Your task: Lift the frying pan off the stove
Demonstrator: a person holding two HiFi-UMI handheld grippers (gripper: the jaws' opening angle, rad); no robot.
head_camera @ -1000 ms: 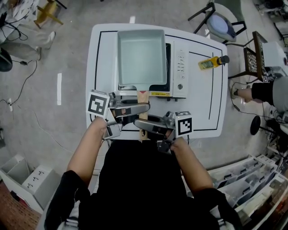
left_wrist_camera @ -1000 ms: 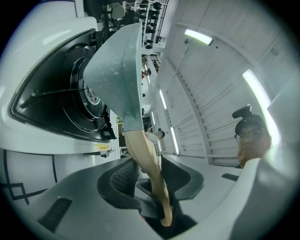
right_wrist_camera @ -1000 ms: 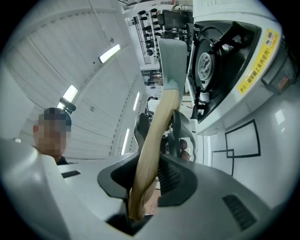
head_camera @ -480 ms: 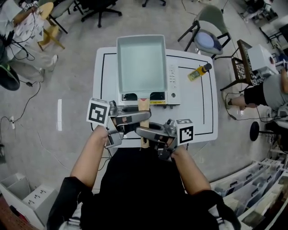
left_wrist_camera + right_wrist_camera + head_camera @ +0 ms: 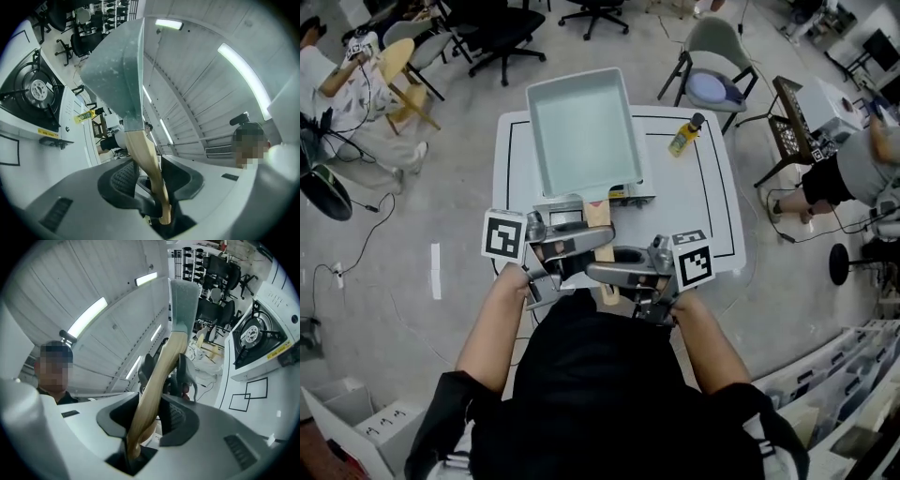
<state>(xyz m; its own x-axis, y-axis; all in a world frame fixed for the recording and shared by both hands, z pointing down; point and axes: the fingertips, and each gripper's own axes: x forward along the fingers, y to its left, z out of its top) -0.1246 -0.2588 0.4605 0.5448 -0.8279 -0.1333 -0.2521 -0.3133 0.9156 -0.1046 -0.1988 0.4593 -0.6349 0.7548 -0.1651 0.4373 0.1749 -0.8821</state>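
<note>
1. Two grippers meet on one wooden handle [image 5: 598, 217]. In the head view they cross it from opposite sides.
2. The left gripper [image 5: 598, 240] is clamped narrow on the handle. In the left gripper view, both dark pads press the wood low on its length, close in front of the camera.
3. The right gripper [image 5: 602, 273] grips the same handle just behind the left one, nearer the free end. Its jaws have just been opening, yet the handle [image 5: 154, 380] stands between them, and the pads lie against it on both sides.
4. The frying pan [image 5: 581, 131], a pale rectangular one, sits straight ahead of both tools, beyond their tips. It is tilted and held in the air.
5. From the left gripper [image 5: 154, 165], the pan [image 5: 117, 70] rises above the jaws. The stove [image 5: 33, 89] lies off to that gripper's left, and its burner is well apart from the pan.
6. From the right gripper [image 5: 152, 411], the pan [image 5: 183, 305] shows edge-on above the jaws, and the stove [image 5: 255, 341] lies off to the right.
7. A yellow bottle [image 5: 684, 136] stands on the white table [image 5: 703, 211], ahead of the right gripper and to its right.
</note>
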